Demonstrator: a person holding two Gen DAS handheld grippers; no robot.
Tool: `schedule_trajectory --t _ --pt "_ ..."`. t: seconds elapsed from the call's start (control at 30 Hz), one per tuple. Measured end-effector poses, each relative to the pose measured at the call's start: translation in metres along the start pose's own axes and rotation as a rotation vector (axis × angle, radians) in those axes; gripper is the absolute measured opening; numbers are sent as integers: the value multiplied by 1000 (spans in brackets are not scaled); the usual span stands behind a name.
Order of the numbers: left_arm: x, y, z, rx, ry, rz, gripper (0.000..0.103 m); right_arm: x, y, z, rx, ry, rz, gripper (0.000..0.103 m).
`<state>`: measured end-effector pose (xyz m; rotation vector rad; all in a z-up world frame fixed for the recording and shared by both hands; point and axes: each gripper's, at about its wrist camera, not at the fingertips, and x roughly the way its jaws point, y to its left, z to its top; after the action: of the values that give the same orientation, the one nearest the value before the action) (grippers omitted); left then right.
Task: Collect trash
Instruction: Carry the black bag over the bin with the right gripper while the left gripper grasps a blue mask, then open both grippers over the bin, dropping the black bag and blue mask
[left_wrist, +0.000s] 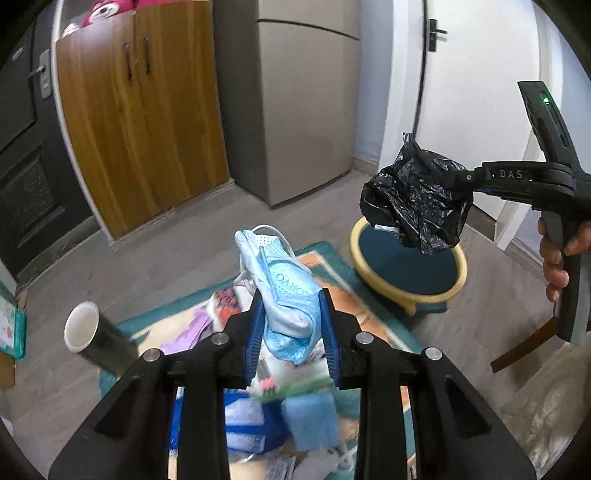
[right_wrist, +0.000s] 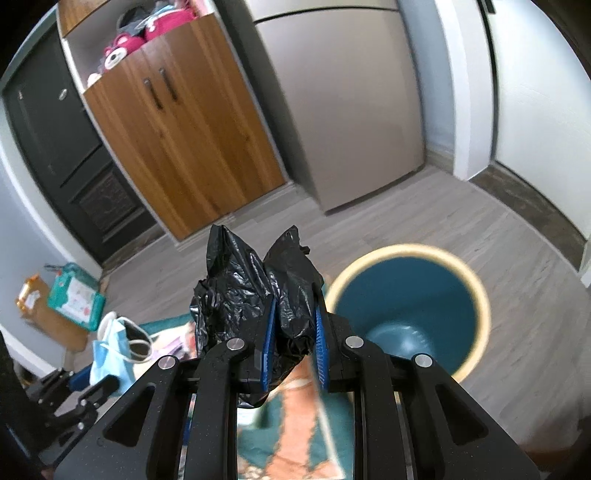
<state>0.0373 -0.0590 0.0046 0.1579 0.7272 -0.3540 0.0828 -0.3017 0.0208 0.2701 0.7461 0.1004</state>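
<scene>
My left gripper (left_wrist: 291, 314) is shut on crumpled light-blue face masks (left_wrist: 284, 284) and holds them above a teal and orange mat (left_wrist: 332, 266) strewn with trash. My right gripper (right_wrist: 293, 321) is shut on a crumpled black plastic bag (right_wrist: 251, 295). In the left wrist view that bag (left_wrist: 417, 199) hangs just above the rim of the teal bin with a cream rim (left_wrist: 406, 288). In the right wrist view the open bin (right_wrist: 410, 295) lies just right of the bag, and the masks (right_wrist: 110, 350) show at lower left.
A paper cup (left_wrist: 88, 332) lies on its side at the mat's left. Packets, a blue sponge and wrappers (left_wrist: 258, 413) litter the mat. A wooden cabinet (left_wrist: 144, 110), a grey fridge (left_wrist: 306, 103) and a white door stand behind. A cardboard box (right_wrist: 55, 306) sits at the left wall.
</scene>
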Motion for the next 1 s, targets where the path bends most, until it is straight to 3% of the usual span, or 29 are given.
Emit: schedule_trajectory --t 0.2,0.4,0.77,1.0 --pt "28 -39 33 52 -54 -82 29 -6 -55 18 8 -40 -136 20" --pt "81 -85 55 104 -44 -150 29 18 -111 9 89 26 -226 20" --pt "187 -134 54 128 54 -171 29 68 -138 -19 75 157 -315 20" --pt "209 -142 49 127 74 -176 29 85 -145 -21 81 146 -348 21"
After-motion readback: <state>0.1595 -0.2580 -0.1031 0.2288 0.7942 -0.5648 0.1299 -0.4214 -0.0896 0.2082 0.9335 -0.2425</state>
